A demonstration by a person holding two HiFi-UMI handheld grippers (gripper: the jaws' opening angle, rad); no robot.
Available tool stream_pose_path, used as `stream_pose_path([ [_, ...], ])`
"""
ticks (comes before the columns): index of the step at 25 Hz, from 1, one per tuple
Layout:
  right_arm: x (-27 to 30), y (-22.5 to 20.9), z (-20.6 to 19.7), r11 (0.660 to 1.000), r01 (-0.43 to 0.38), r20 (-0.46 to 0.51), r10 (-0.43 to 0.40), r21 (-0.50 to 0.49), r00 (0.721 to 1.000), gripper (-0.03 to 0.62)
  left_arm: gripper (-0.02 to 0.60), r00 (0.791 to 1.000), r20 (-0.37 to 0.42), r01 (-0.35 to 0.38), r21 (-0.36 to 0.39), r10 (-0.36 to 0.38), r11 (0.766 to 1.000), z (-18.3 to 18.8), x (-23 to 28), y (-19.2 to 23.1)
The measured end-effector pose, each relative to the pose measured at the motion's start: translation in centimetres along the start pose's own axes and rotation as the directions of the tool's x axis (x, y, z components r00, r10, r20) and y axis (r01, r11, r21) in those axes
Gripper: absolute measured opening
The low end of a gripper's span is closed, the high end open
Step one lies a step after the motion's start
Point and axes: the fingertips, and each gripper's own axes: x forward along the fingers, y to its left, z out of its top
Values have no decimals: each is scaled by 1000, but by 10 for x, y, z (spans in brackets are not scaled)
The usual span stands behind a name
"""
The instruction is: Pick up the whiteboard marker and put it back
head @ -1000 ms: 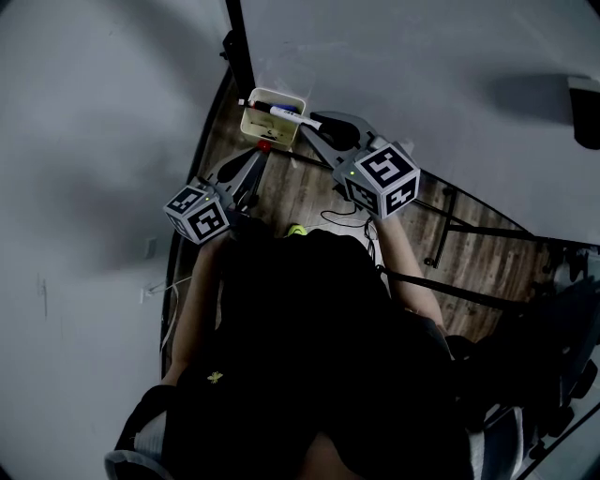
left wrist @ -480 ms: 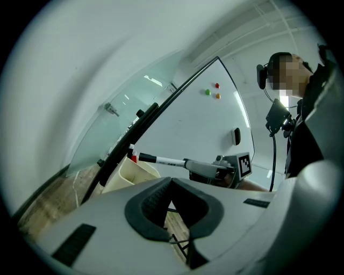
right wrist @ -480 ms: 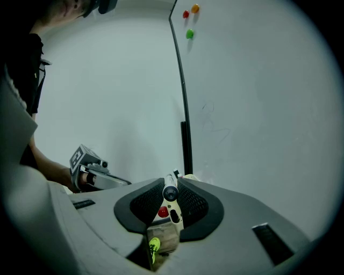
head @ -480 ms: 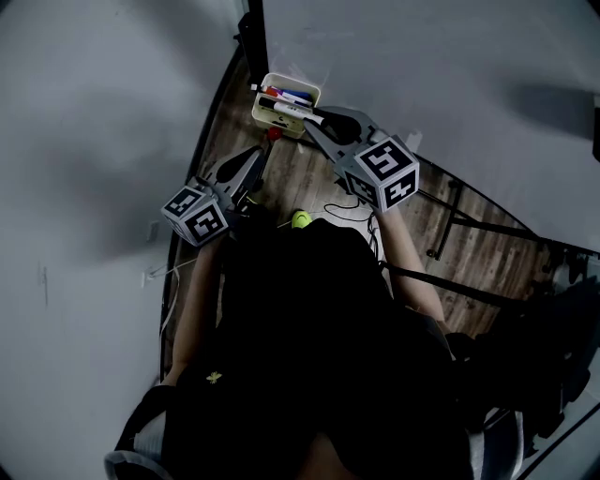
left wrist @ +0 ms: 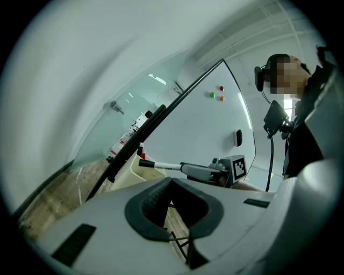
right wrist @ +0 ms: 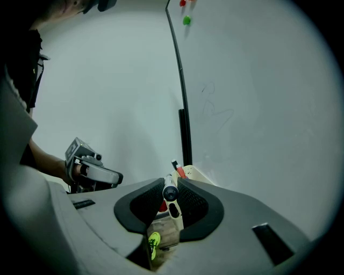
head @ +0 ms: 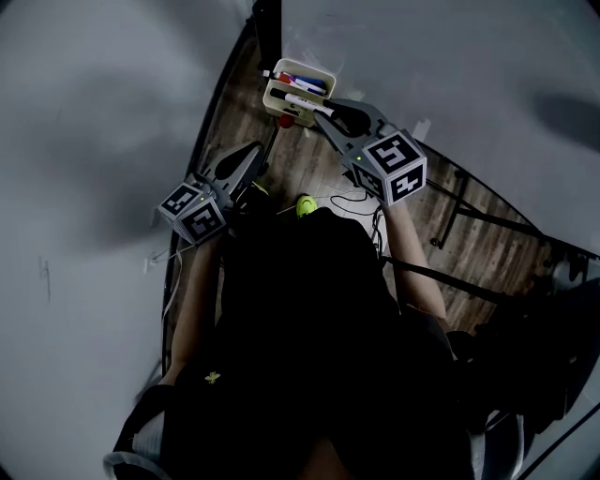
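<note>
A white whiteboard marker (head: 301,100) with a black cap is pinched in my right gripper (head: 320,111), which is shut on its barrel. It lies across the near edge of a cream tray (head: 324,76) holding other markers. In the right gripper view the marker (right wrist: 170,192) points away between the pads, toward the tray (right wrist: 196,174). My left gripper (head: 251,157) hangs to the lower left of the tray, jaws together and empty. The left gripper view shows the marker (left wrist: 157,165) sticking out of the right gripper (left wrist: 188,168) over the tray (left wrist: 138,171).
The tray hangs by a black whiteboard post (head: 267,28). Below it are a red knob (head: 286,120), wooden floor with a yellow-green object (head: 305,204), a loose cable (head: 352,201) and black stand legs (head: 459,220). Magnets (right wrist: 186,20) sit on the board.
The right gripper has sunk with the marker, bringing it closer over the tray. The left gripper has drifted a little sideways. Both grips look unchanged.
</note>
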Motion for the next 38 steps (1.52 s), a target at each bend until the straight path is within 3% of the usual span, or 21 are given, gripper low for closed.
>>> stream_pose_path([
  [23,31,-6,-28,999,9,-135,-14,-42,991,87,3,998,-12,-62,-53,61,997,-5,-24,15],
  [38,44,2,-37,998,-13,-168,3,-62,986,87,3,998,-25,-53,-59,51,997,-7,-24,8],
])
